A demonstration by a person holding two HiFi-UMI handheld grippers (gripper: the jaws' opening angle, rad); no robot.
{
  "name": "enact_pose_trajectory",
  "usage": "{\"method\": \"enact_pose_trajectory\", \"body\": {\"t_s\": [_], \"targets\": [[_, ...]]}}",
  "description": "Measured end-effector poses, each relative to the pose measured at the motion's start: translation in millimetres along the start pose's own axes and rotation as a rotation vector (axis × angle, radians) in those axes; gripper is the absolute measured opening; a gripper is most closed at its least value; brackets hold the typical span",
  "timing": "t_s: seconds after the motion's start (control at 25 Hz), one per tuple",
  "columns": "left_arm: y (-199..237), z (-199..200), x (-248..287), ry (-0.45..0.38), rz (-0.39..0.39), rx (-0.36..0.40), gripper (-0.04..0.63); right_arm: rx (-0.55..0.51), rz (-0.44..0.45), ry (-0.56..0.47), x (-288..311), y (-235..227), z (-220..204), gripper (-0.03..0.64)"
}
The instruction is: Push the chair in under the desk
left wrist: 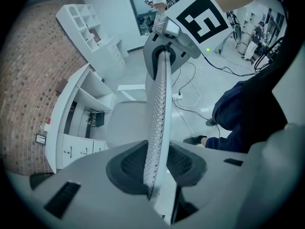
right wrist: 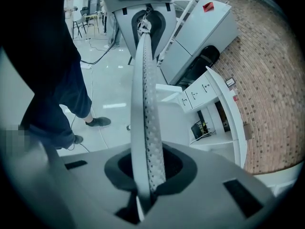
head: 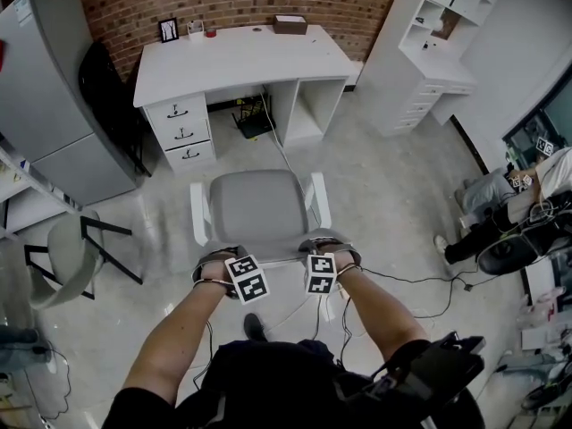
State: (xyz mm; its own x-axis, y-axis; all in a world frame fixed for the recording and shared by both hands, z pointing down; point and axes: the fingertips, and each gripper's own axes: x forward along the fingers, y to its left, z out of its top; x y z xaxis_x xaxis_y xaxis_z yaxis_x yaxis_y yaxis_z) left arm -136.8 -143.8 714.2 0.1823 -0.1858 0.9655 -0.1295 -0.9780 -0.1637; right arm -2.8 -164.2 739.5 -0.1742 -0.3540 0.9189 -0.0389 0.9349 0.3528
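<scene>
The left gripper (head: 217, 264) and the right gripper (head: 332, 250) are each clamped on the back's top edge of the chair (head: 264, 206). The chair stands near, well apart from the far desk (head: 237, 56). The pushing step seems in hand; next it probably needs a straight, even push toward the desk's opening.

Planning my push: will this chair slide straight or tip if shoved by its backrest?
Likely tracks straight: left gripper and right gripper clamp the backrest rim. Pushed that high, the chair may tip; its base is hidden. The floor cable might snag it.

chair (head: 259, 206) before desk (head: 241, 56), fridge (head: 54, 96) left of desk, shelves (head: 442, 38) right
</scene>
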Motion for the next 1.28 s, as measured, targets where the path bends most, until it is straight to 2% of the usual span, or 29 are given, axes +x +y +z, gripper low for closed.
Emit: {"method": "enact_pose_trajectory", "body": {"t_s": [0.24, 0.44, 0.6, 1.12, 1.28], "targets": [[24, -4, 4, 0.031, -0.030, -0.012, 0.104, 0.030, -0.008, 0.032, 9, -21, 2, 0.046], [37, -6, 7, 0.027, -0.012, 0.000, 0.106, 0.055, 0.000, 0.060, 16, -31, 3, 0.046], [46, -8, 8, 0.042, -0.035, -0.012, 0.106, 0.087, 0.003, 0.093, 21, -42, 3, 0.069], [85, 3, 22, 0.060, -0.039, -0.037, 0.109, 0.035, 0.000, 0.065, 38, -81, -5, 0.049], [105, 10, 28, 0.045, -0.028, -0.005, 0.103, 0.022, -0.005, 0.064, 46, -101, -11, 0.043]]}}
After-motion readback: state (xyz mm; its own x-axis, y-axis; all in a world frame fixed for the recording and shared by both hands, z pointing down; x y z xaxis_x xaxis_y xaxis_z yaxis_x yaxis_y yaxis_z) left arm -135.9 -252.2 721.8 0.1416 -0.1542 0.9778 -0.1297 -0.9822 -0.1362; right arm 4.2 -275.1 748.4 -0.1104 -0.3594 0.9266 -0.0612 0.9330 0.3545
